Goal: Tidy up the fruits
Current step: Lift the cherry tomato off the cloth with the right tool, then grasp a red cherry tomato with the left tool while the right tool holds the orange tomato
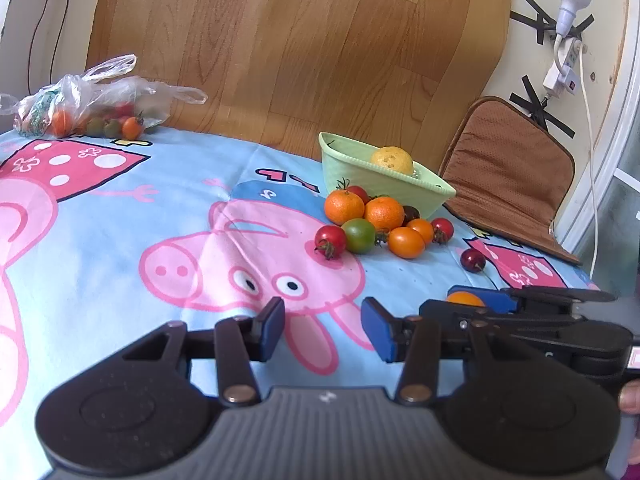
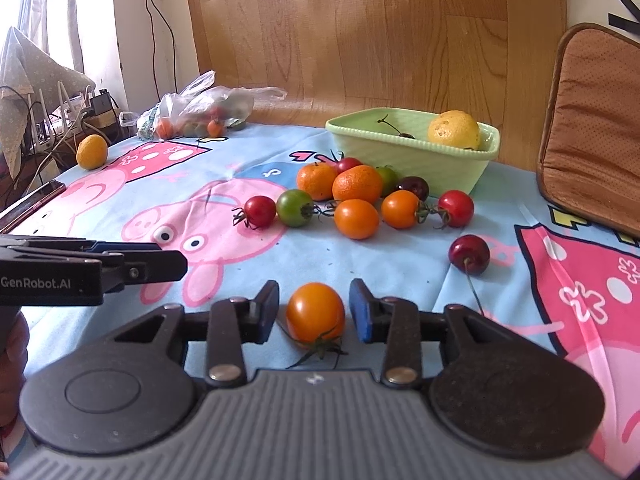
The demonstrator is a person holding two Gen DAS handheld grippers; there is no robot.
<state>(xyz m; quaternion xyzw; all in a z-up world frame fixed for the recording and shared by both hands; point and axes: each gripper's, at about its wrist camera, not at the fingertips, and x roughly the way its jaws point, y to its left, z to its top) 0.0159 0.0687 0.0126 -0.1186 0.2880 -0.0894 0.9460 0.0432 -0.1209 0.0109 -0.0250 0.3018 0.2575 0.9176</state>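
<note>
Right gripper (image 2: 314,312) parted around an orange tomato (image 2: 315,312) on the table (image 2: 400,272), pads clear; left gripper (image 1: 322,326) part-open, empty.

Pale green bowl (image 2: 412,152), yellow lemon (image 2: 453,129), orange tomato (image 2: 315,312), pink-pig-printed blue tablecloth (image 2: 400,264).

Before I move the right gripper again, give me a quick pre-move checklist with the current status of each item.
1. Orange tomato between the right gripper pads: ok, it sits on the cloth with a gap on each side.
2. Right grip on it: not ok, jaws open, not pressing.
3. Left gripper free: ok, open, nothing between its pads.
4. Green bowl has room: ok, only a yellow citrus and a cherry stem show inside.
5. Stray cherry clear of the right gripper: ok, apart on the right.
6. Tomato undamaged: cannot tell.
</note>
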